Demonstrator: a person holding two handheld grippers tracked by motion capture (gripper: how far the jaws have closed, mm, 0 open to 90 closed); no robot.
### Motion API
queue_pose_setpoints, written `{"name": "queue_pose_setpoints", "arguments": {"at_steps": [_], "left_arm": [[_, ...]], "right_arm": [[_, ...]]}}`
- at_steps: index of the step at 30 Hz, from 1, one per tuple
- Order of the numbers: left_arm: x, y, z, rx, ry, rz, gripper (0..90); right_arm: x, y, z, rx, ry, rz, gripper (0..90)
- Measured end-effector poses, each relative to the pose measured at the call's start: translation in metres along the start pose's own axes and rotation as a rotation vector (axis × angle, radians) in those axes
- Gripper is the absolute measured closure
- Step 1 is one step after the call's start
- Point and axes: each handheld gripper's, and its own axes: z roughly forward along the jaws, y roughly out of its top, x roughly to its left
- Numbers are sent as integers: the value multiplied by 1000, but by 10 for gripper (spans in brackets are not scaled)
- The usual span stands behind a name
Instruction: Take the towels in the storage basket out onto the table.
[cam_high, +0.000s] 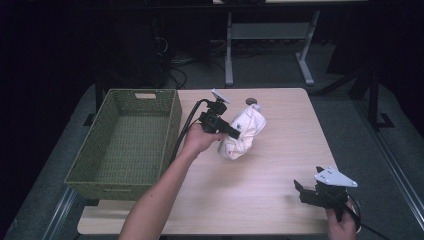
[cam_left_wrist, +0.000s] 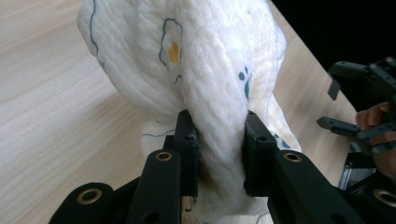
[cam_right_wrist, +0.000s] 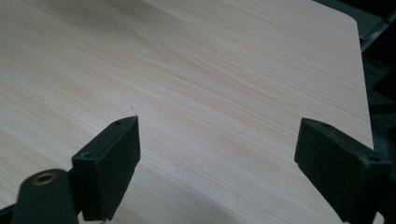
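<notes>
One white printed cloth (cam_high: 243, 134) sits bunched at the centre of the frame on the desk (cam_high: 270, 200), its gathered middle pinched between the jaws of the left gripper (cam_high: 231, 131), probably so it lifts as a single bundle. One green woven basket (cam_high: 127, 145) waits empty at the left, a likely destination. The right gripper (cam_high: 302, 191), lower right, hangs with jaws wide apart, grasping nothing, perhaps kept in reserve.
</notes>
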Motion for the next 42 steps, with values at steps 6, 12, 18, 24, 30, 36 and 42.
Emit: {"name": "queue_pose_setpoints", "arguments": {"at_steps": [6, 12, 18, 24, 30, 36, 42], "left_arm": [[-1, -2, 27, 18, -17, -28, 711], [1, -5, 43, 32, -7, -42, 711], [5, -8, 58, 50, 4, -50, 707], [7, -11, 68, 43, 15, -58, 701], [8, -14, 74, 37, 16, -68, 701], [6, -14, 81, 40, 16, -74, 696], [5, -15, 87, 47, 22, -62, 685]], "right_arm": [[-1, 0, 0, -3, 1, 0, 139], [0, 0, -1, -5, 6, -1, 139], [0, 0, 0, -3, 6, 2, 139], [0, 0, 0, 2, 3, -6, 139], [1, -1, 0, 4, 7, -9, 139], [2, 0, 1, 5, 7, -10, 139], [1, -1, 0, 4, 7, -9, 139]]}}
